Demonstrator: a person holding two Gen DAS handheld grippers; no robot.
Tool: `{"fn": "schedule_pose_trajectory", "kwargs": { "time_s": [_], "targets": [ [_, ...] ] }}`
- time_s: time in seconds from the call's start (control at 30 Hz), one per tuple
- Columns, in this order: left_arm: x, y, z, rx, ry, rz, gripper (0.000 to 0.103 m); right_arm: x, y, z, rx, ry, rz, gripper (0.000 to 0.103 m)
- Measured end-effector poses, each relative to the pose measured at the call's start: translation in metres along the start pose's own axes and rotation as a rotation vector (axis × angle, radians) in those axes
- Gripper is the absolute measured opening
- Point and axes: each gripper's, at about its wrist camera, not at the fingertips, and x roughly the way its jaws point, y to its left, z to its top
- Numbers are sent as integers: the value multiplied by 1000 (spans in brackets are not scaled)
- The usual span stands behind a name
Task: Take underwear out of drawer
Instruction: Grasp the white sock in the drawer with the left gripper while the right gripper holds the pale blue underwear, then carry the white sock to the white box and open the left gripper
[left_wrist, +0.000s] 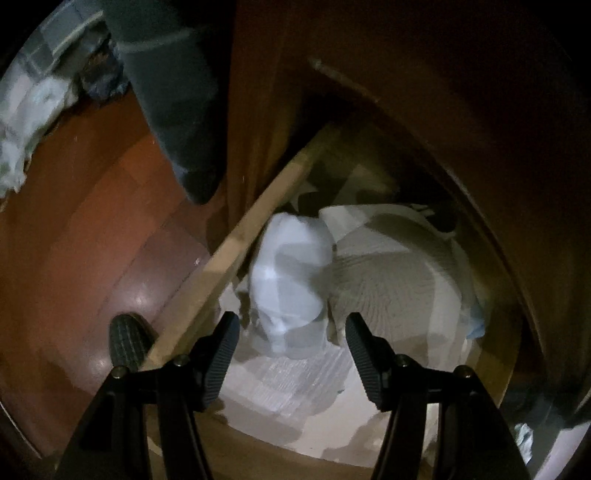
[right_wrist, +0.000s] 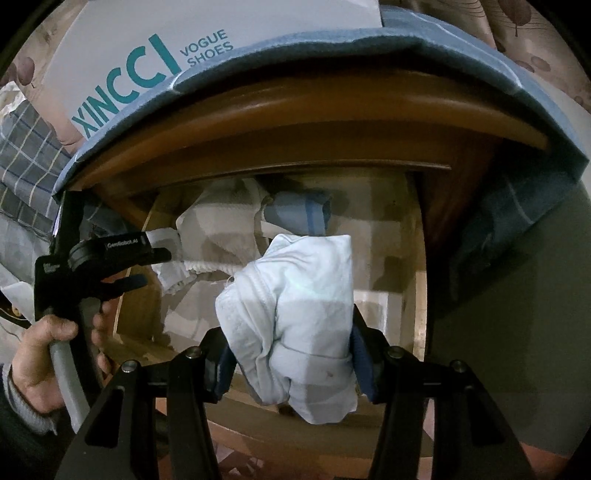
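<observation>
The wooden drawer (right_wrist: 419, 295) stands pulled out under the nightstand top (right_wrist: 295, 107). My right gripper (right_wrist: 291, 332) is shut on a pale blue-white bundle of underwear (right_wrist: 306, 317), held up above the drawer's front edge. In the left wrist view my left gripper (left_wrist: 292, 319) points down into the drawer (left_wrist: 236, 251), its jaws apart. A rolled pale bundle (left_wrist: 288, 273) lies just ahead of and partly between its fingertips, with gaps on both sides. The right wrist view shows the left gripper (right_wrist: 162, 245) reaching in from the left, held by a hand (right_wrist: 40, 350).
More folded cloth fills the drawer: a grey ribbed piece (left_wrist: 388, 280) and a blue-striped one (right_wrist: 299, 210). A white shoe box (right_wrist: 147, 55) and a blue cloth (right_wrist: 406, 40) lie on the nightstand. Red-brown wooden floor (left_wrist: 92, 240) lies left of the drawer, with a dark grey shape (left_wrist: 173, 103) above it.
</observation>
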Motion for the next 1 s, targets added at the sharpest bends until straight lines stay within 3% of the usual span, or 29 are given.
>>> {"fn": "schedule_pose_trajectory", "kwargs": {
  "time_s": [0.3,0.33,0.37,0.4,0.6,0.77,1.0],
  "targets": [
    [24,5,7,-130,86,-1,59,2,-1,1,12,10,2,50],
    [26,6,8,-129,87,7,53,3,-1,1,10,14,5,50],
    [28,8,9,-135,96,13,35,4,-1,1,8,16,7,50],
    [30,9,11,-135,110,9,34,4,-1,1,6,17,5,50],
    [22,8,5,-55,144,42,26,4,-2,1,2,19,3,50],
    [16,11,-4,-25,177,9,25,5,-1,-1,-11,21,-7,50],
    [-17,12,-11,78,125,-42,25,8,0,2,-15,24,-17,50]
  ]
}}
